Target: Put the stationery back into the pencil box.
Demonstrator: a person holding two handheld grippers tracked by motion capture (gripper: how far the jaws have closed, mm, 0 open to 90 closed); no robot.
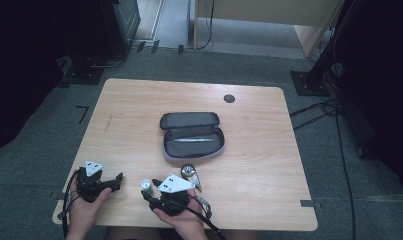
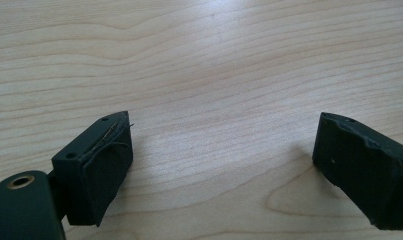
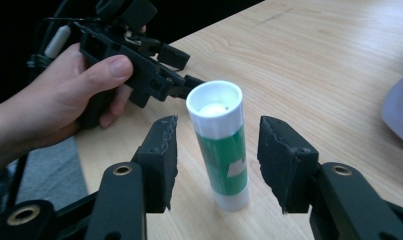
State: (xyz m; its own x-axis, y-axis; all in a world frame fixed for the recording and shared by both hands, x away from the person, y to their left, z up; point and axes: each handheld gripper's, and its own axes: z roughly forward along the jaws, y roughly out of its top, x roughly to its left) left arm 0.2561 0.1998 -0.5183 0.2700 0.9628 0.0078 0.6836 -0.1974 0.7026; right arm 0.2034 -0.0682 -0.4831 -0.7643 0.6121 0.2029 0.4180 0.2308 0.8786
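Observation:
A glue stick with a white body and a green label stands upright on the wooden table. It is between the jaws of my right gripper, with a gap on each side, so neither pad touches it. From above, the glue stick is near the front edge, just left of my right gripper. My left gripper rests at the front left corner. Its jaws are open over bare wood with nothing between them. In the right gripper view, a hand holds the left gripper just behind the glue stick.
An open grey pencil case lies mid-table with a pen inside. A small round metal object lies just in front of it, beside my right hand. A black grommet hole sits far back. The case's edge shows at the right.

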